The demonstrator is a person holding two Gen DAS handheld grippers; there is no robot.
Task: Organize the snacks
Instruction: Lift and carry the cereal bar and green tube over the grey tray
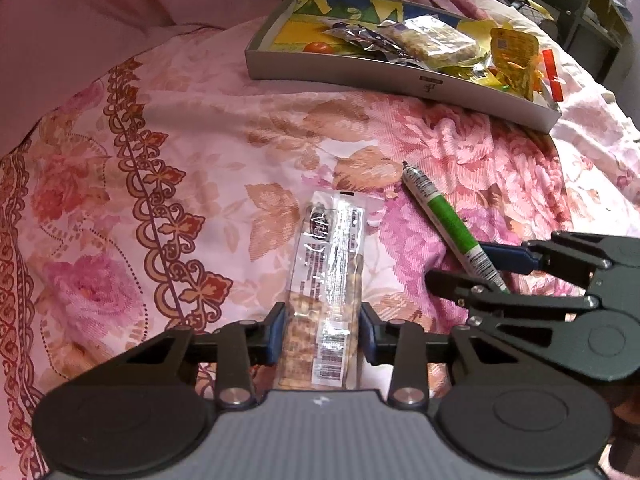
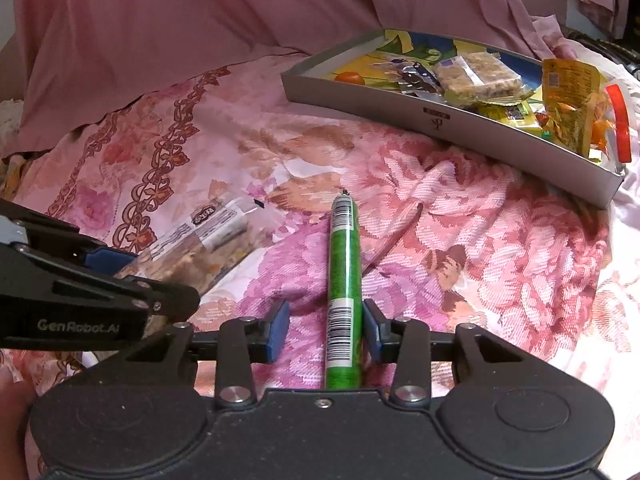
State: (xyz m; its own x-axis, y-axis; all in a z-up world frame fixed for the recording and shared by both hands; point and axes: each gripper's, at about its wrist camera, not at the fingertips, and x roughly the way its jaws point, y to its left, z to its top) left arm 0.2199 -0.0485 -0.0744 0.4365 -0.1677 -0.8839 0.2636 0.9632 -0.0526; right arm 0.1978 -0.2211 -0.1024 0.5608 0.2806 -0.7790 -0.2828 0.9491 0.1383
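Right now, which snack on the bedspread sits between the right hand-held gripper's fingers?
The green sausage stick, between the right hand-held gripper fingers. The clear cracker pack sits in the left hand-held gripper.

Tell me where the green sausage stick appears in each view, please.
Left wrist view: green sausage stick, right of centre, running diagonally into the right gripper.
Right wrist view: green sausage stick, bottom centre, upright between the gripper's fingers.
Shared landmark: grey snack tray, upper right in both.

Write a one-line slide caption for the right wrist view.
Right tool straddles a green sausage stick on the floral bedspread; snack tray waits beyond.
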